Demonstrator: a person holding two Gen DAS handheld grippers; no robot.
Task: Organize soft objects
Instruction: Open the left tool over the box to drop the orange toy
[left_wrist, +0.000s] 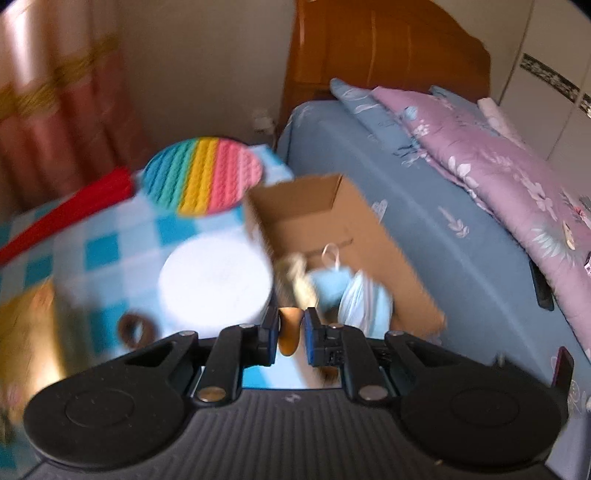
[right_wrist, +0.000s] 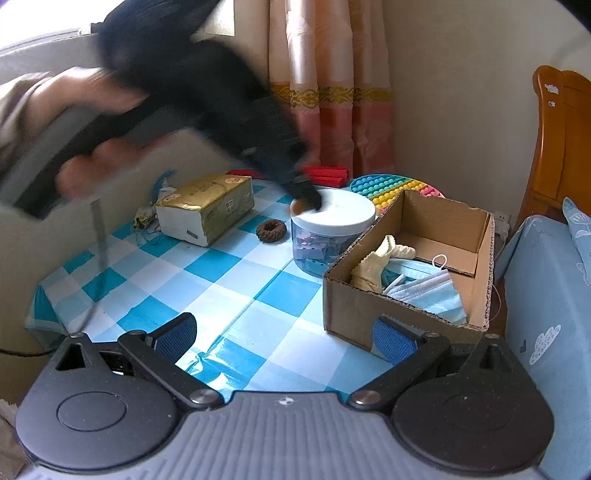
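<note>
Left gripper (left_wrist: 290, 334): fingers clamped on small orange-brown soft item (left_wrist: 288, 332), carry step. Right gripper (right_wrist: 286, 334): fingers apart, empty. Next, likely: deposit in cardboard box (right_wrist: 480, 236).

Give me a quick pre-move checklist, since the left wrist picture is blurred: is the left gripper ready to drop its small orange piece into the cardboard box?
1. Left gripper shut on the small orange soft object: ok.
2. Open brown cardboard box has free floor at its far end: ok.
3. Blue face masks and cream cloth already inside: ok.
4. White-lidded clear jar stands beside the box, apart from it: cannot tell.
5. Right gripper open and empty: ok.
6. Brown hair scrunchie on the table, not yet boxed: not ok.
</note>
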